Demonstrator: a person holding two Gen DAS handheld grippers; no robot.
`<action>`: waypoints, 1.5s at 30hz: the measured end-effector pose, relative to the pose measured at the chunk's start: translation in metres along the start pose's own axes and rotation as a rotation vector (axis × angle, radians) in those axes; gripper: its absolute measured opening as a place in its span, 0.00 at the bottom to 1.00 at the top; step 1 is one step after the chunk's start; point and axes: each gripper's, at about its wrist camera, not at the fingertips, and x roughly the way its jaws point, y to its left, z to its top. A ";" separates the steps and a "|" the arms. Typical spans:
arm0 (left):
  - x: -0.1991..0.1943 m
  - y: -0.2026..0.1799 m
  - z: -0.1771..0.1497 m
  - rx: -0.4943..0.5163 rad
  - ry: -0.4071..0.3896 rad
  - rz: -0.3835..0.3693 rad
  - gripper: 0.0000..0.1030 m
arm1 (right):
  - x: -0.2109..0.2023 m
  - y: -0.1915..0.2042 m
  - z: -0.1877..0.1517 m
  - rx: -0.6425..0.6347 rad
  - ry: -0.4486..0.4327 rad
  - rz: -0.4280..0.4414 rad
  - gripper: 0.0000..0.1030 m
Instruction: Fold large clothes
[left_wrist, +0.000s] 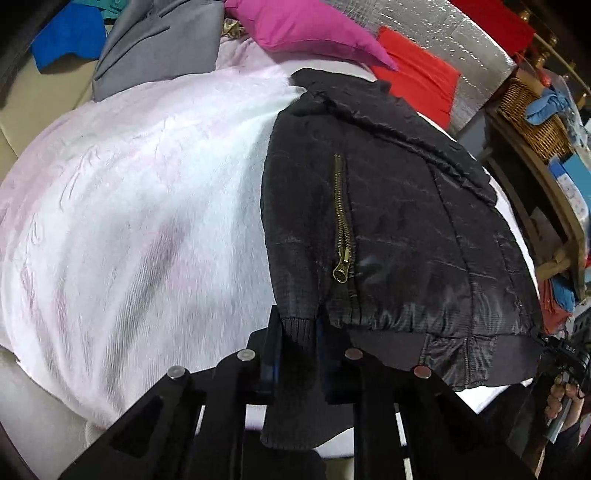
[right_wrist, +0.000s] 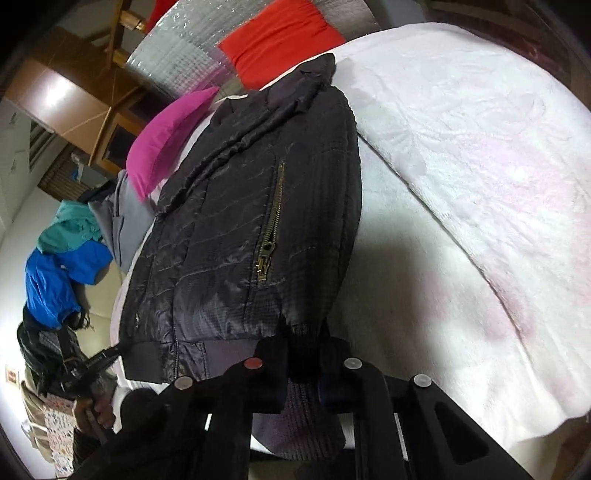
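A black quilted jacket with a brass pocket zipper lies flat on a white and pale pink blanket over a bed. My left gripper is shut on the ribbed knit at the jacket's near left hem corner. In the right wrist view the same jacket lies lengthwise, and my right gripper is shut on the ribbed knit at its other hem corner. Each view catches the other gripper at the hem's far end: the right gripper and the left gripper, each held by a hand.
A magenta pillow and a red pillow lie at the head of the bed against a silver padded headboard. A grey garment and blue clothes sit beyond the blanket. A wicker basket stands on wooden furniture beside the bed.
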 end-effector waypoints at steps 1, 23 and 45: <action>-0.003 0.000 -0.004 -0.001 0.001 -0.007 0.16 | -0.003 -0.003 -0.004 0.006 0.006 0.002 0.12; 0.011 -0.012 -0.011 -0.034 0.024 -0.018 0.18 | 0.013 -0.006 0.002 0.012 0.047 0.064 0.12; 0.024 -0.010 -0.022 -0.078 0.076 0.038 0.59 | 0.006 -0.027 -0.003 0.066 0.017 0.053 0.64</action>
